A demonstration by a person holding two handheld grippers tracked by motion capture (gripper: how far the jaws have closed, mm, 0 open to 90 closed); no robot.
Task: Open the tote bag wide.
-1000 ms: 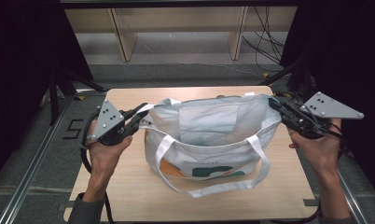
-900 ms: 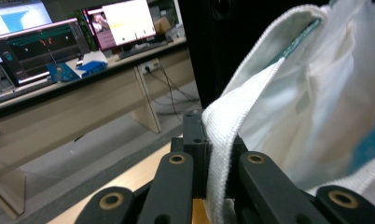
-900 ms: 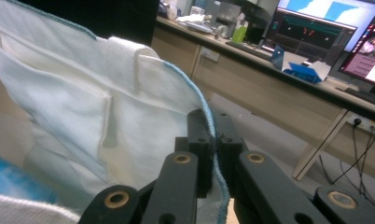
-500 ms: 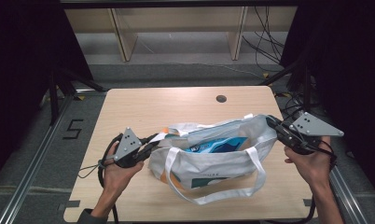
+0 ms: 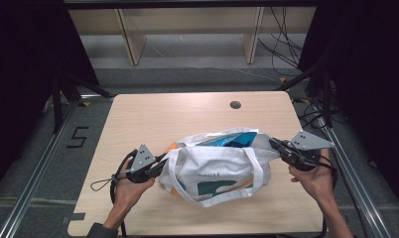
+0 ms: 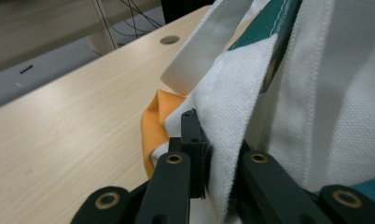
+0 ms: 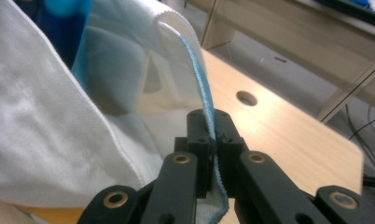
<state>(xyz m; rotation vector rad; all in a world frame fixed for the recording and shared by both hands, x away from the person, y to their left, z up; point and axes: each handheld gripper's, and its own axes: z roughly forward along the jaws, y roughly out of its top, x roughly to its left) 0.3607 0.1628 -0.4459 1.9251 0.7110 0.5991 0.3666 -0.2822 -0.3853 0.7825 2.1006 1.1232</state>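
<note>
While the left hand-held gripper (image 5: 160, 162) pinches the tote bag's (image 5: 215, 168) left rim, the right hand-held gripper (image 5: 274, 145) clamps its blue-edged right rim, and the white bag sags between them on the wooden counter (image 5: 153, 114), something blue showing inside its open mouth.

High view overhead; gripper views close-up — all share the bag (image 5: 215, 166).
</note>
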